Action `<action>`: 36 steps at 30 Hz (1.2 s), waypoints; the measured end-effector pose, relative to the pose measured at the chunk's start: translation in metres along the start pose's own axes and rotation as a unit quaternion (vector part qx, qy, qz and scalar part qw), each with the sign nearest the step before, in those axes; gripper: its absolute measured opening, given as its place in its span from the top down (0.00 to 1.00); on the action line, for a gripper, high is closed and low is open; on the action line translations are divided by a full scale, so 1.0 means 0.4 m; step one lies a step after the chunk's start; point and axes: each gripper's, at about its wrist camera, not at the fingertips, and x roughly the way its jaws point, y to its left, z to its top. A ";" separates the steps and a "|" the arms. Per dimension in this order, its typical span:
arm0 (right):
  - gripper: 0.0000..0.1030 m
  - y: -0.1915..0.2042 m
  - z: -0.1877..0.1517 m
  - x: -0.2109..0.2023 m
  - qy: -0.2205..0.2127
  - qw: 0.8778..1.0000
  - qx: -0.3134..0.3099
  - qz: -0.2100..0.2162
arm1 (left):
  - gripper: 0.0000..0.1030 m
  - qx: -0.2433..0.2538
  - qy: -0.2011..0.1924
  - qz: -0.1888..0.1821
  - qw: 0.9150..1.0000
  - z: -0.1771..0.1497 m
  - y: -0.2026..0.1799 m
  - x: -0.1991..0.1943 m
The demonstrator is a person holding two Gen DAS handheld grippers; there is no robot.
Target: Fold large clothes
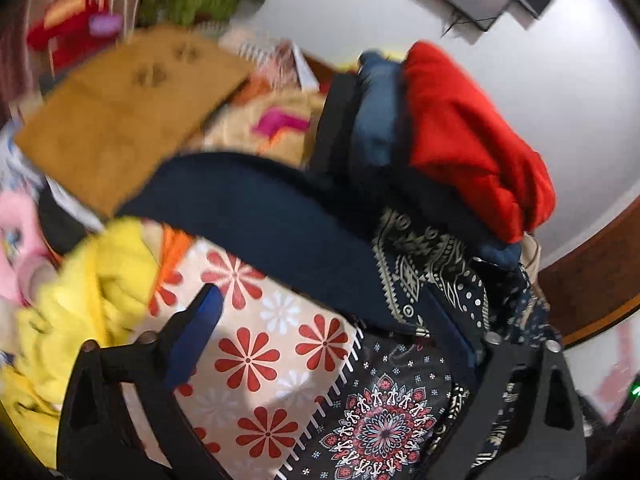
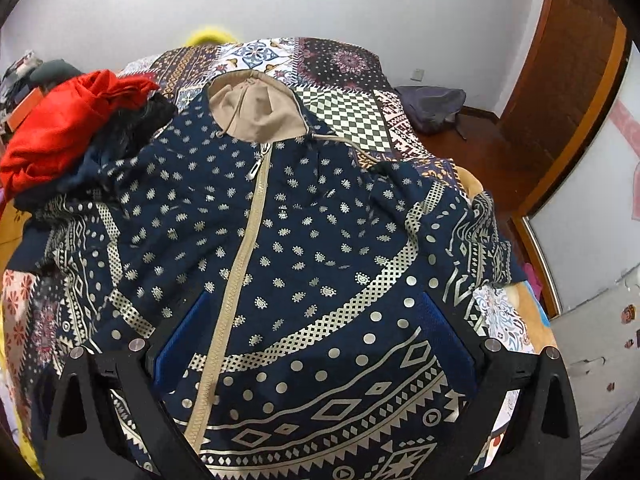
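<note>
Right gripper [image 2: 316, 344] wide over jacket [image 2: 304, 240]; left gripper [image 1: 332, 332] wide too, both empty. We judge fabric soft, light; we grip near hem.

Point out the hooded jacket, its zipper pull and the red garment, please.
Jacket [image 2: 320, 240]: right wrist view, on the dotted navy chest panel.
Zipper pull [image 2: 256, 168]: right wrist view, on the metal tab below the hood.
Red garment [image 2: 68, 128]: right wrist view, on the middle of the crumpled cloth.
</note>
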 end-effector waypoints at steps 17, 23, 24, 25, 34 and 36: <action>0.03 0.014 0.003 -0.008 -0.017 1.000 -0.010 0.016 | 0.76 -0.050 0.016 -0.007 0.999 0.074 0.069 0.099; 0.03 -0.007 0.004 -0.025 -0.017 0.999 0.010 0.029 | 0.97 -0.042 0.006 0.028 0.999 0.075 0.068 0.085; 0.03 -0.010 0.004 -0.029 -0.018 0.999 0.011 0.030 | 0.97 -0.037 0.003 0.033 0.999 0.072 0.059 0.076; 0.03 -0.013 0.005 -0.034 -0.020 0.999 0.013 0.031 | 0.98 -0.034 0.001 0.038 0.999 0.069 0.054 0.071; 0.03 -0.038 0.009 -0.107 -0.058 0.997 0.019 0.039 | 0.98 0.019 -0.044 0.029 0.998 0.053 -0.064 -0.061; 0.03 -0.042 0.006 -0.117 -0.064 0.997 0.016 0.037 | 0.98 0.047 -0.067 0.029 0.996 0.050 -0.114 -0.112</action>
